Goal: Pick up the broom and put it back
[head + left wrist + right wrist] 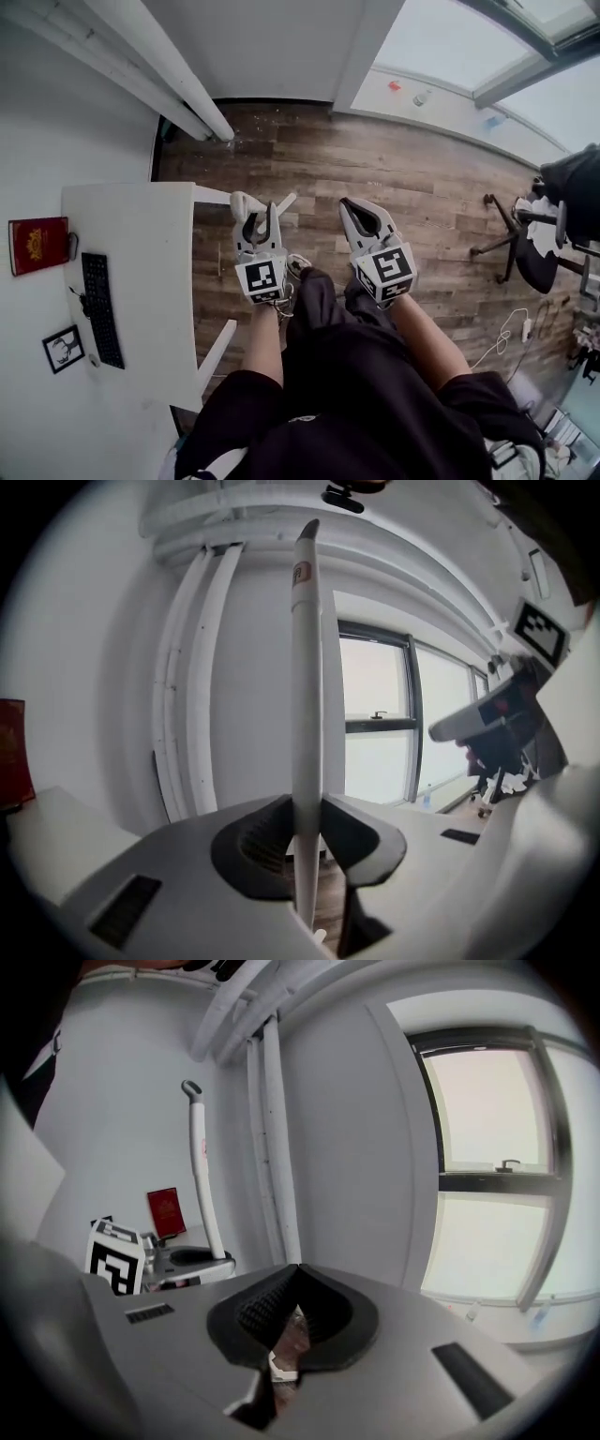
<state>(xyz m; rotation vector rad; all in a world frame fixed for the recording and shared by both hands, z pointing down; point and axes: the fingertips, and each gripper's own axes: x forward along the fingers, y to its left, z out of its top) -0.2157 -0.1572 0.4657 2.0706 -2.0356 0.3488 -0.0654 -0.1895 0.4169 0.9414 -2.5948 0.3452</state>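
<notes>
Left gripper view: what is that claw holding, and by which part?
The left claw grips the white broom handle on its straight shaft, well below the top end; the brush end is out of view.

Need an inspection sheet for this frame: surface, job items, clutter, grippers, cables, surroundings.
Surface: brown wooden plank floor; white desk at the left.
Job's things: white broom handle upright in the left gripper; broom head not in view.
Clutter: black keyboard on the desk; red book and black-framed picture along the wall behind it.
Grippers: left gripper shut on the handle; right gripper shut, nothing between its jaws.
Cables: white cable with a power strip on the floor at the right.
Surroundings: black office chair, white wall pipes, window.
</notes>
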